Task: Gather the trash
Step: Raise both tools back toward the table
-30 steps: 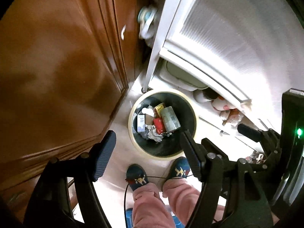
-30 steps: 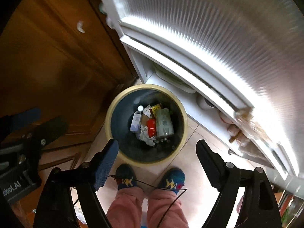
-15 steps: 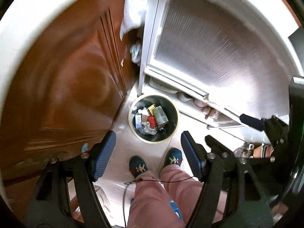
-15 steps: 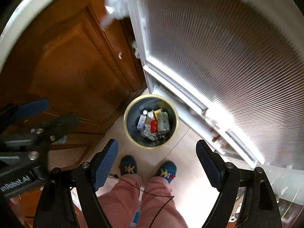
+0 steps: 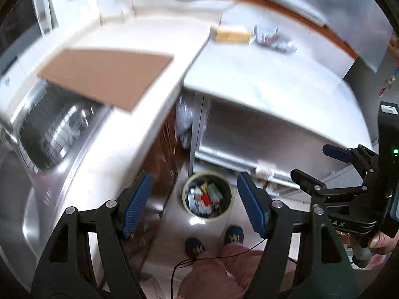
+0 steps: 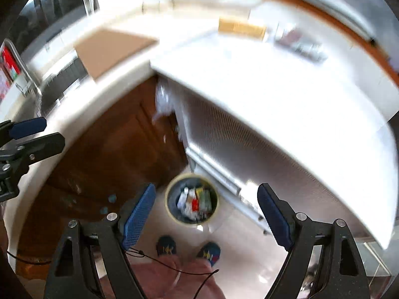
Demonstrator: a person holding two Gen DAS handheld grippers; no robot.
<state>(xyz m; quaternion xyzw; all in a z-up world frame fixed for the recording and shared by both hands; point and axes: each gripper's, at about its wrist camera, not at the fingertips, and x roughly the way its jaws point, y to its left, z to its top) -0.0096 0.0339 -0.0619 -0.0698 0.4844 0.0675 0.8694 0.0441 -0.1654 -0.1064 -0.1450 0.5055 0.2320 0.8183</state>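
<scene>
A round dark bin (image 5: 207, 194) with a pale rim stands on the floor far below, holding several pieces of trash. It shows in the right wrist view too as the bin (image 6: 192, 201). My left gripper (image 5: 194, 199) hangs open high above it with nothing between its blue pads. My right gripper (image 6: 207, 211) is also open and empty, and appears at the right edge of the left wrist view as the right gripper (image 5: 309, 167). On the white worktop at the back lie a yellowish pack (image 5: 233, 35) and crumpled clear wrapping (image 5: 274, 39).
A brown board (image 5: 104, 74) lies over part of a steel sink (image 5: 54, 129) in the white counter (image 5: 129, 149). Wooden cabinet doors (image 6: 112, 154) stand below it. A ribbed white unit (image 6: 249, 144) sits under the worktop (image 6: 274, 84). The person's feet (image 6: 187, 248) are by the bin.
Both grippers have risen well above the bin, which now looks much smaller. The counter, sink and worktop have come into view. Both pairs of jaws stayed open and empty.
</scene>
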